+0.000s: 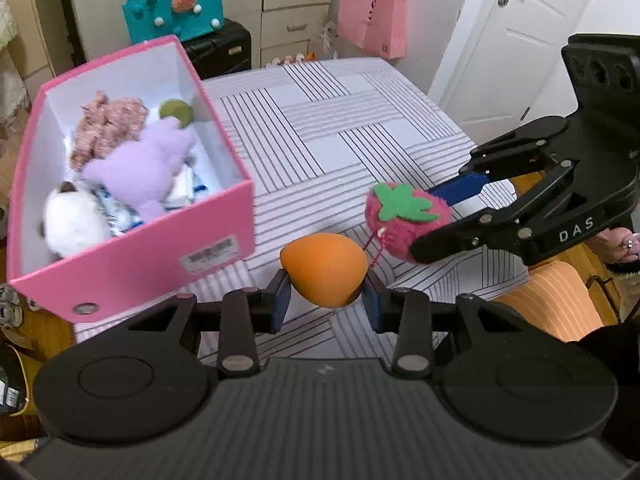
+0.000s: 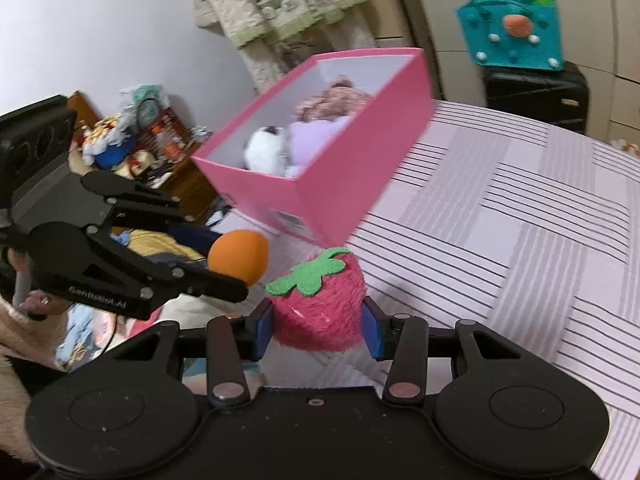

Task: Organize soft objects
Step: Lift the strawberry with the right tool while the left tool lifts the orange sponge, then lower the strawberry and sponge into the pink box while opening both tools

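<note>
Clamping a smooth orange egg [image 1: 323,269], the left gripper [image 1: 325,300] hovers beside the right gripper [image 2: 318,325], its jaws pinching a fuzzy strawberry [image 2: 320,304]. Beyond, a pink box [image 1: 132,256] of plush sits on striped cloth [image 1: 340,120].

Both views are bright and evenly lit by soft, diffuse indoor light, with no harsh glare. In the left wrist view the picture is sharp: the pink box [image 1: 132,256] casts only a faint, soft shadow on the striped bedspread [image 1: 360,128] just beside its near corner, and its white inner walls look bright without blowing out. The door [image 1: 520,40] beyond the box bends strongly, showing fisheye distortion at the edges. In the right wrist view the pink box [image 2: 340,184] is smeared by motion blur, as are the stripes of the bedspread [image 2: 520,220] beside it; the corners darken to black.
</note>
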A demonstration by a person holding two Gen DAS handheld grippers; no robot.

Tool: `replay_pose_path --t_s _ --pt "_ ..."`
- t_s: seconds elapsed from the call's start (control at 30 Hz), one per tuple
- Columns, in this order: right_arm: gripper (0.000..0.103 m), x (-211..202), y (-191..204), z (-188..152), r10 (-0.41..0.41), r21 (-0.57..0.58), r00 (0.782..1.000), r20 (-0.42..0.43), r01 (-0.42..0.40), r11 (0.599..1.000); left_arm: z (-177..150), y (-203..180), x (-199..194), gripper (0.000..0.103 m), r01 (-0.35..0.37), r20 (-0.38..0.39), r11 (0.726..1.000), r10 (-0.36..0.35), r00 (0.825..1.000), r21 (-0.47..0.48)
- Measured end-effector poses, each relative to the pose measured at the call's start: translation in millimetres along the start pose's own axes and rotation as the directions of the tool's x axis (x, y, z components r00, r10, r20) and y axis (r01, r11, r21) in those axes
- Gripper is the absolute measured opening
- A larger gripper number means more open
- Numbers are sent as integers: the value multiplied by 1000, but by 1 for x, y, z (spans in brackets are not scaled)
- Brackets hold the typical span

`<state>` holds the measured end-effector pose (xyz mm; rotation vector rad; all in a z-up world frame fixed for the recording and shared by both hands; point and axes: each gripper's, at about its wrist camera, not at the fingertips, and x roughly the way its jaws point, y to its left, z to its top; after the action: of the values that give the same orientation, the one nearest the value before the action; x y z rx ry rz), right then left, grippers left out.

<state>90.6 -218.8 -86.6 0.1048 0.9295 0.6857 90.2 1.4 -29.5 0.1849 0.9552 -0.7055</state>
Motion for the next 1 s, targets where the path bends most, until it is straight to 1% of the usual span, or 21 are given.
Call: replay_pose_path --t_s 0.1,0.23,0.33,0.4,0.47,0.57,0.67,0.77,0.83,0.93,1.0 --pt "51 1 14 11 24 -28 1000 9 -23 999 -1 10 -18 37 -16 46 1000 16 999 9" --pt "51 2 31 33 13 -73 999 46 -10 997 3 31 -37 37 -37 126 999 37 991 -8" --pt "51 6 38 54 -14 -102 996 93 23 995 10 51 -46 37 -68 188 997 74 979 -34" --pt "51 9 41 68 -35 -123 992 123 50 991 16 65 -49 37 -78 215 995 88 973 -55" --pt "51 13 42 84 -46 -136 988 148 66 989 24 78 -50 38 -93 247 993 108 963 -73" --pt "51 24 43 107 -60 -152 981 182 89 984 37 95 -45 38 -138 284 987 157 946 -87" --pt "51 40 40 131 -90 -160 973 214 126 979 54 113 -31 38 -163 294 981 187 937 -106" --pt "51 60 36 155 -129 -163 965 227 168 972 71 134 -14 38 -174 279 975 207 938 -136" --pt "51 75 29 170 -149 -157 964 219 185 970 82 145 -1 38 -190 269 971 224 937 -146" --pt "51 99 18 191 -173 -151 965 196 204 967 96 163 20 38 -198 243 967 233 942 -160" --pt "51 114 10 202 -189 -151 966 178 217 965 103 176 35 38 -179 218 968 216 952 -176"
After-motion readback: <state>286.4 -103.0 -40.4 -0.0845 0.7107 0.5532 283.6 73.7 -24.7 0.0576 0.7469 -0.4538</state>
